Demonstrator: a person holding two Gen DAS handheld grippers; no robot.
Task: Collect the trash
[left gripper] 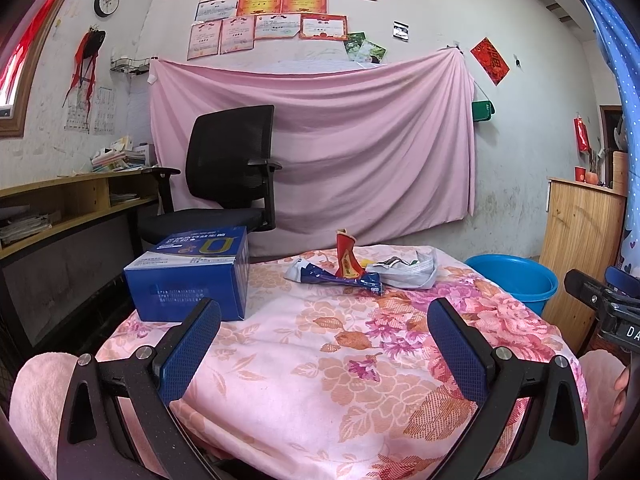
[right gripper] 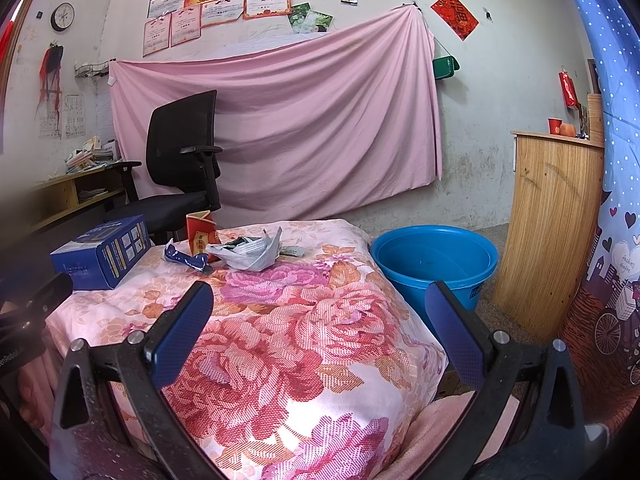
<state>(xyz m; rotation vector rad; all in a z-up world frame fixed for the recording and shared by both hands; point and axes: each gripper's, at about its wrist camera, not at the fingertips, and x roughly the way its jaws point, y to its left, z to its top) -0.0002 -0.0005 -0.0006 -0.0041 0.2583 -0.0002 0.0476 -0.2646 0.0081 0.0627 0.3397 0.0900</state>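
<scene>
Your left gripper (left gripper: 324,344) and right gripper (right gripper: 320,332) both stand with fingers spread wide and nothing between them, held low at the near edge of the floral-covered table (left gripper: 360,380).

The trash lies at the far side of that table: a blue wrapper (left gripper: 340,278), a red carton (left gripper: 347,258) standing upright just behind it, and a crumpled white bag (left gripper: 404,272) touching them on the right. The blue box (left gripper: 192,276) sits apart at far left.

The wrapper's long axis runs left to right, across your fingers' line of reach. The cluster lies straight ahead of the left gripper and ahead-left of the right. The blue bucket (right gripper: 434,260) stands on the floor right of the table, nearer your right gripper.
</scene>
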